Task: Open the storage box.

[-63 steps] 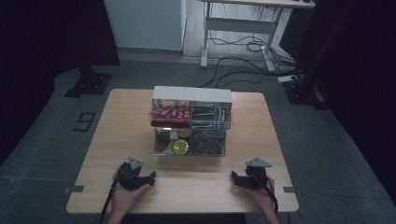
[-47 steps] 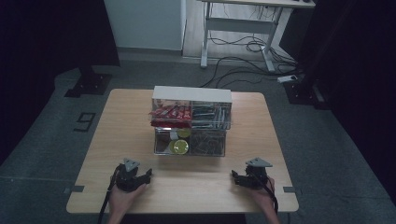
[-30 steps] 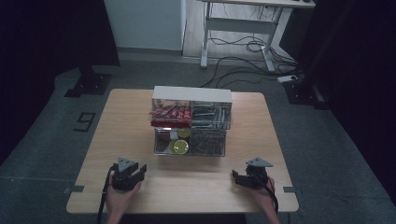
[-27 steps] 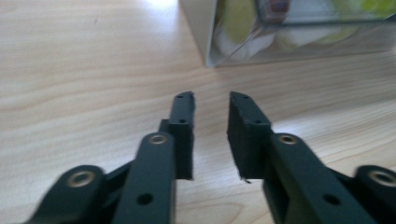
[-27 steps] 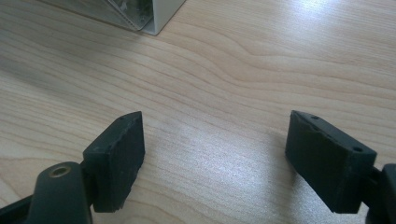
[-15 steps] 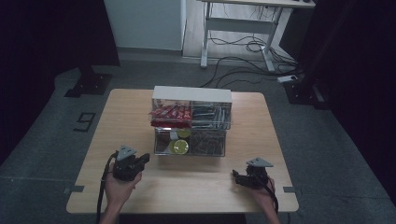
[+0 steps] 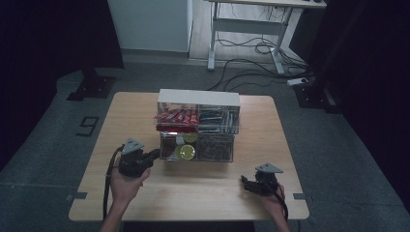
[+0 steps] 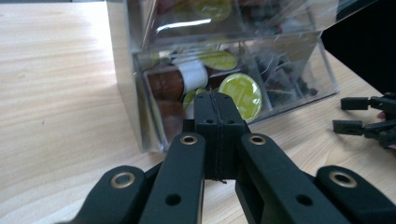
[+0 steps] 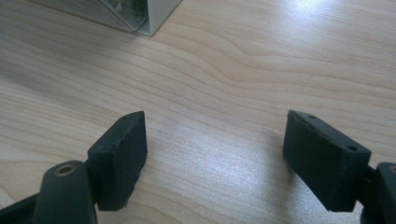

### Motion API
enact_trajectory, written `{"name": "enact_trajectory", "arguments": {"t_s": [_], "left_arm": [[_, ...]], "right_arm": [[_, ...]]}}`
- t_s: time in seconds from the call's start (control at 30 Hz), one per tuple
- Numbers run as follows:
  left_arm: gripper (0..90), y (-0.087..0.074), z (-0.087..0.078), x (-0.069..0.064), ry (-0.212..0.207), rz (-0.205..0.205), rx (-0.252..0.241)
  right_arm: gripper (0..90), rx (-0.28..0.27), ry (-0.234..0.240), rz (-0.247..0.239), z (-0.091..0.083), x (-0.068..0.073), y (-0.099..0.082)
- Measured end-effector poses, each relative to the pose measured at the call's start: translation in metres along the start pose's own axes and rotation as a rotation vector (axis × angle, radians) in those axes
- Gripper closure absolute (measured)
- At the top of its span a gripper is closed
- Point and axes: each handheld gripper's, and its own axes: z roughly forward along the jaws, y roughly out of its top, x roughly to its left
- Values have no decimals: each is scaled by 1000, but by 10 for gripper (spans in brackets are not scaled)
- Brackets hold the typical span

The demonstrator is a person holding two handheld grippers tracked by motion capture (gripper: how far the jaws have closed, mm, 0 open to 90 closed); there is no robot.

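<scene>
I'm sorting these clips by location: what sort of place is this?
Probably a lab or studio set up for recording, not a home. A lone wooden table stands on grey floor with dark curtains at the sides, and cables trail under a desk frame behind.

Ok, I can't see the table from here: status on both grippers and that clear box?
Left gripper shut, empty, raised at the clear box, lower left corner. Right gripper open, empty, low over the table. Nothing between left gripper and box.
</scene>
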Motion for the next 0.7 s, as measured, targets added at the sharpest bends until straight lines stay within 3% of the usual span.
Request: {"name": "enact_trajectory", "arguments": {"t_s": [0.7], "left_arm": [[900,42,-4,-11,-62,22,-37]], "right_arm": [[223,-1,-14,10,0,0,0]]}}
